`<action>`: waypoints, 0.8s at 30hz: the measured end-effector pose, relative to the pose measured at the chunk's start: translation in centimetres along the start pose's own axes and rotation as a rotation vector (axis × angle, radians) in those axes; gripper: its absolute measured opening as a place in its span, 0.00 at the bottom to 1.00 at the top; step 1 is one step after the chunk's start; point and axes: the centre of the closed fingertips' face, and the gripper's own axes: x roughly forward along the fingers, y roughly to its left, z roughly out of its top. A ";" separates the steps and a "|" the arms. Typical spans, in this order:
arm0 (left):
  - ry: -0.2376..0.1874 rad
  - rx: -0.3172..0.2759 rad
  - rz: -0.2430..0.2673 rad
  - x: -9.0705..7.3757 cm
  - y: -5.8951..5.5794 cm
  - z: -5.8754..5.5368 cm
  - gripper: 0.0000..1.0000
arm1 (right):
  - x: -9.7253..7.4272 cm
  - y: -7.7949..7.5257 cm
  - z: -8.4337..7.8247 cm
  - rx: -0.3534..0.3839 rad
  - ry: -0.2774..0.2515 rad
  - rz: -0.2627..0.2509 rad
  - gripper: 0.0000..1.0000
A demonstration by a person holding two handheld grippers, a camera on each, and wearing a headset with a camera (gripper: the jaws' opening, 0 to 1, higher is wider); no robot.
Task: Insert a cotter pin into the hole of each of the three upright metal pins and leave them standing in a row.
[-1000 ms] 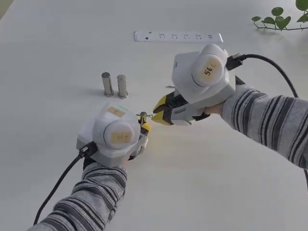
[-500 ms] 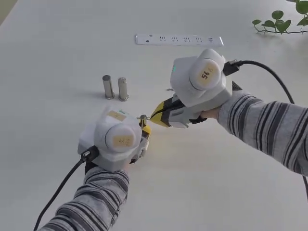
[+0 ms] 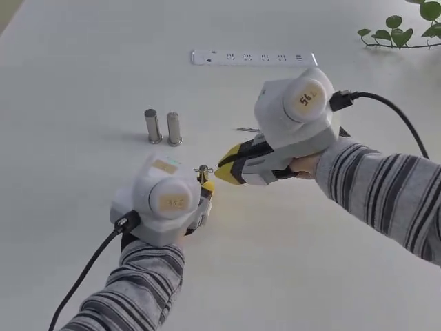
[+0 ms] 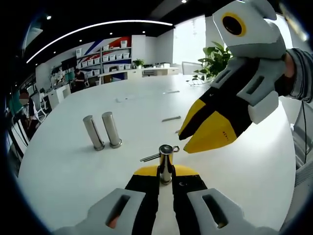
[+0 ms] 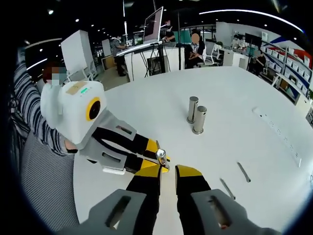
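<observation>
Left claw grips 1 metal pin | right claw grip unclear | 2 upright pins | 2 loose cotter pins

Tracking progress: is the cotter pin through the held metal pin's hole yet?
In: the cotter pin crosses the metal pin, sticking out both sides.

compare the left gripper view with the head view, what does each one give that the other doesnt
Left gripper view: the left gripper clamps an upright metal pin with a cotter pin through its top hole, and there is shelving across the room.
Head view: a power strip and striped sleeves.
Both: two standing metal pins side by side, a loose cotter pin on the table, and the right gripper pointing at the held pin.
</observation>
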 end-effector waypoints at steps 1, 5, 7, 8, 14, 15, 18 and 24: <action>-0.002 -0.003 -0.004 0.0 0.0 0.0 0.05 | -0.1 0.1 0.1 0.012 -0.011 0.002 0.08; -0.002 0.014 -0.011 0.1 0.0 0.0 0.05 | -0.4 -0.1 0.1 0.041 -0.040 -0.004 0.15; -0.002 0.016 -0.013 0.1 0.0 0.1 0.05 | -0.5 -0.1 0.0 0.054 -0.045 -0.007 0.18; -0.003 0.012 -0.012 0.1 0.0 0.1 0.05 | -0.5 0.0 -0.1 0.057 -0.047 -0.005 0.19; 0.001 0.021 -0.017 0.2 0.2 0.1 0.05 | -0.9 -0.1 -0.7 0.074 -0.039 -0.020 0.22; 0.002 0.021 -0.015 0.2 0.3 0.1 0.05 | -0.9 -0.2 -0.9 0.074 -0.035 -0.022 0.22; 0.005 0.024 -0.001 0.0 0.9 0.1 0.05 | -1.0 -0.4 -1.0 0.088 -0.038 -0.024 0.22; 0.003 0.004 0.020 -0.1 2.5 0.4 0.05 | -0.9 -0.1 -1.3 0.102 -0.038 -0.029 0.23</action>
